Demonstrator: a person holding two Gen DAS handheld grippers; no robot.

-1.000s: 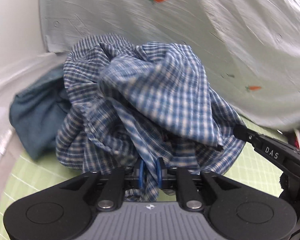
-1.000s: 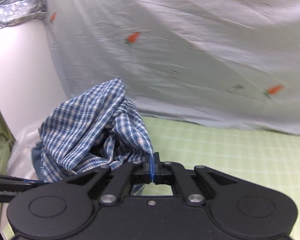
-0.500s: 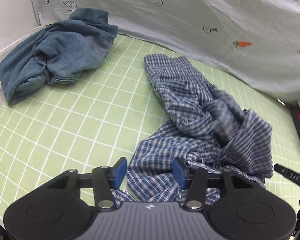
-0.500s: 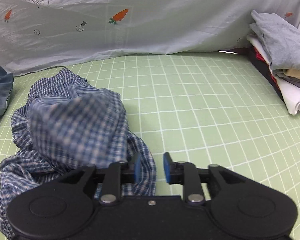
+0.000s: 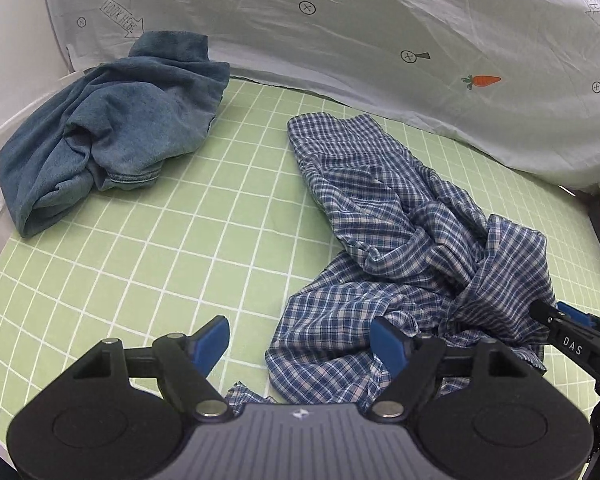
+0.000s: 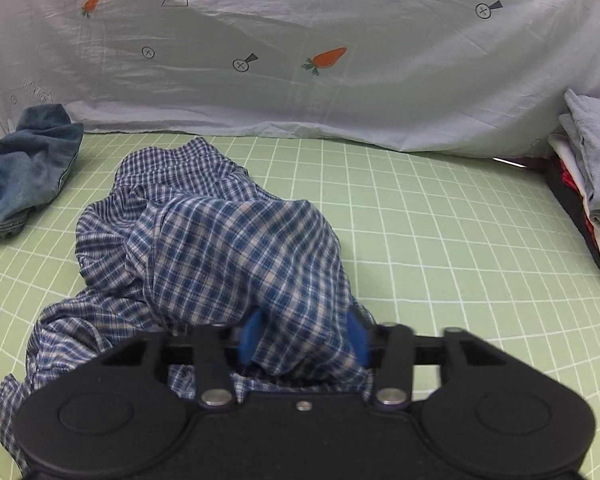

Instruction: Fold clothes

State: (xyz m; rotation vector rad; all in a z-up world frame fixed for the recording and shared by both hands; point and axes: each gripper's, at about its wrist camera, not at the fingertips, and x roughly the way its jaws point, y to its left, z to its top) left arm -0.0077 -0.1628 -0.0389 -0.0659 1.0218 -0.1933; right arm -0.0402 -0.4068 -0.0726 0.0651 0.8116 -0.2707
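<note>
My blue checked cotton shirt (image 5: 400, 240) has dropped crumpled onto the green gridded worktop (image 5: 160, 248); left tongs (image 5: 300, 344) are opening, clear of it, right tongs (image 6: 304, 336) closing around a fold.

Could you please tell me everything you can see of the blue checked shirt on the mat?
The blue checked shirt is thin woven cloth in a blue and white check, crumpled and unfolded on the green grid mat. One end stretches toward the printed backdrop; the rest bunches near the grippers. A puffed fold sits between the closing jaws of the right gripper. The left gripper is opening over its near edge, gripping nothing. It lies apart from the denim garment.
</note>
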